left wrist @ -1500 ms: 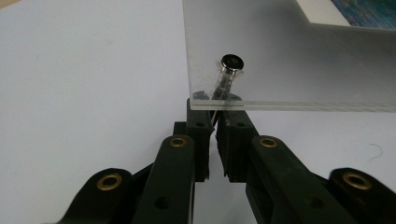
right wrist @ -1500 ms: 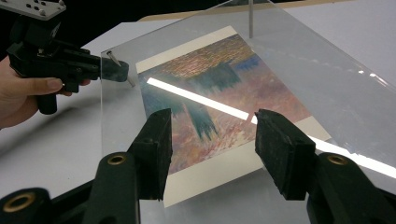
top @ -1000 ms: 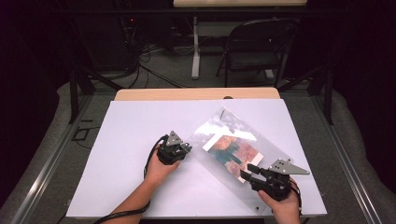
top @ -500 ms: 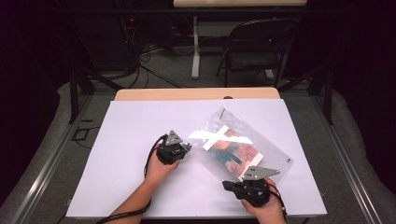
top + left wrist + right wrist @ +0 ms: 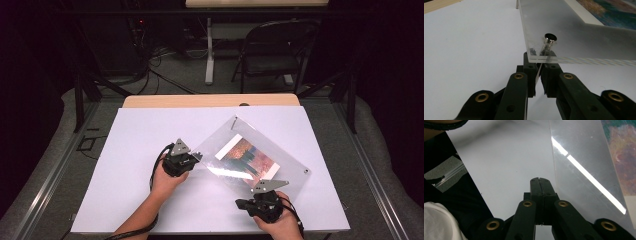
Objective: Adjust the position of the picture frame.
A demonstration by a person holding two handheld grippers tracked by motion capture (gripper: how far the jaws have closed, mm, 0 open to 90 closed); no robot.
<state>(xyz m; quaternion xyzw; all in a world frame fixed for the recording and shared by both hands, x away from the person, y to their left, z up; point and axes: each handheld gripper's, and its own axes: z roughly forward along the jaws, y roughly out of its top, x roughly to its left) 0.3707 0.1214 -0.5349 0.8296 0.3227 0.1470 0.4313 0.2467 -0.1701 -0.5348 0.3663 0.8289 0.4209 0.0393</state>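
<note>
So, quick update: the clear acrylic picture frame with the colourful print sandwiched inside (image 5: 248,156) lies at an angle a bit right of the middle of the white table (image 5: 135,150), and the left gripper (image 5: 196,157) is clamped on its corner at about 9 o'clock, right under the little silver standoff screw (image 5: 549,40). In the left gripper view the black jaws pinch the edge of the clear sheet. What changed: a second ago the right gripper (image 5: 240,203) sat at the frame's edge around 5 o'clock with its jaws partly apart; now it has slid over to roughly 6 o'clock, off the frame, and those jaws have snapped fully together with nothing between them. The right gripper view shows the acrylic edge just beside the closed tips, not touching. My read is the right hand let go or missed, so it probably needs to reopen and come back at the edge before anything gets lifted or unscrewed.
</note>
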